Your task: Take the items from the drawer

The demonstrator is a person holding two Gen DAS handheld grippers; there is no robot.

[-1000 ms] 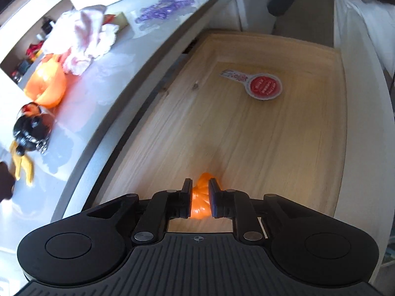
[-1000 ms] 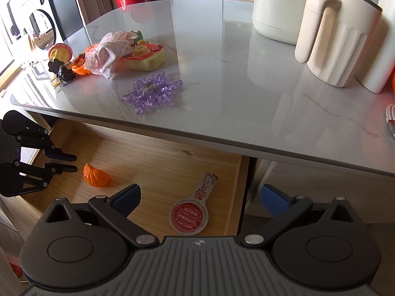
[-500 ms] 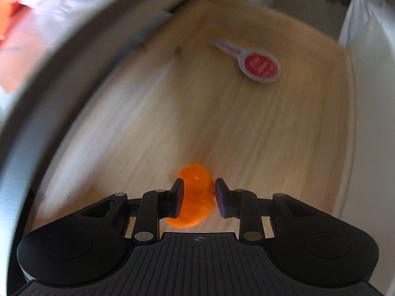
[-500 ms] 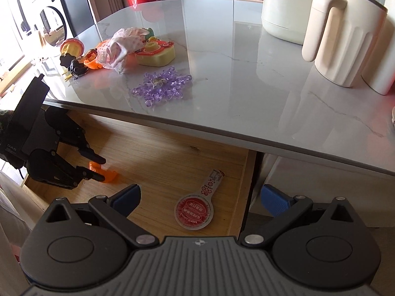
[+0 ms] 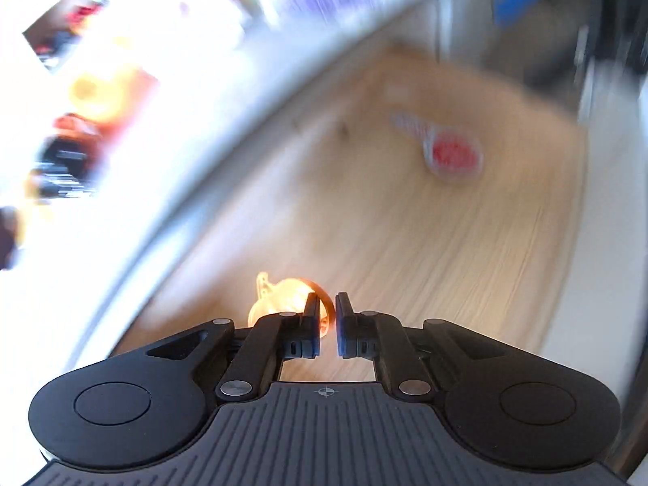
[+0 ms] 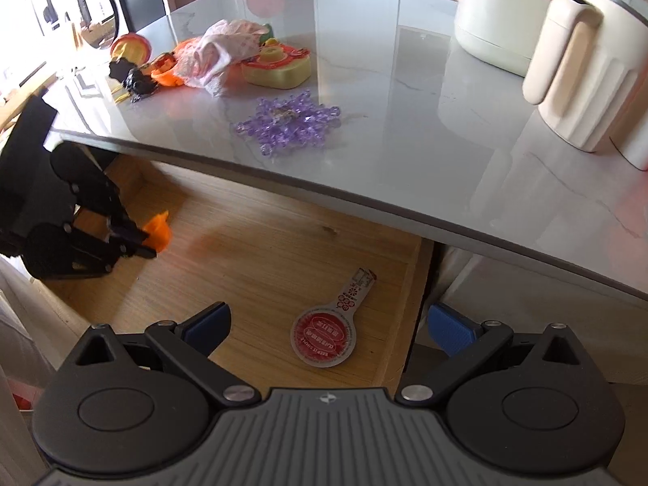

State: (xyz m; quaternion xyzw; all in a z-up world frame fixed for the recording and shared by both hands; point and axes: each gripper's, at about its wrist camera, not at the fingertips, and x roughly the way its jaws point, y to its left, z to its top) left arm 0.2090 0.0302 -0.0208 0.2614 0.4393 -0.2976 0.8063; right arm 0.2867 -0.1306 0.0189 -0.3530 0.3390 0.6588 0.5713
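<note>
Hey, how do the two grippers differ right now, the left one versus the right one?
The left gripper is shut on the orange toy; the right gripper stands wide open and empty. The left gripper sits at the drawer's left end; the right gripper hangs above the red round seal. Both are black and point downward.

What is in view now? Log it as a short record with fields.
left hand-held gripper: jaws closing, pinching the orange toy
right hand-held gripper: open, empty, in front of the drawer
drawer: open, wooden
loose in drawer: red round tag
countertop: purple beads, pink cloth
</note>
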